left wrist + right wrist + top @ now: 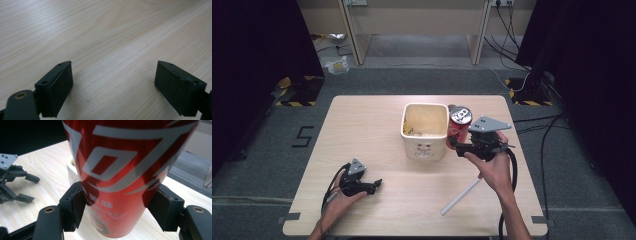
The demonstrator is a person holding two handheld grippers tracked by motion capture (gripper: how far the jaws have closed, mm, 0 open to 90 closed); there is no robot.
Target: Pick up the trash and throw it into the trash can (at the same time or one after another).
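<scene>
A red soda can [458,125] with silver lettering hangs tilted beside the right wall of a cream square bin [424,132], and my right gripper [458,145] is shut on the can. In the right gripper view the can [120,170] sits squeezed between both pads [75,207], with the bin's rim [71,166] behind it. My left gripper [376,184] rests low over the table's front left, open, nothing between its fingers. The left gripper view has its two pads [58,87] wide apart over bare wood [112,37].
A white stick [460,197] lies on the wooden table [362,125] near the front right. The bin holds some light scraps. Cables run on the grey floor to the right of the table, and dark curtains stand on both sides.
</scene>
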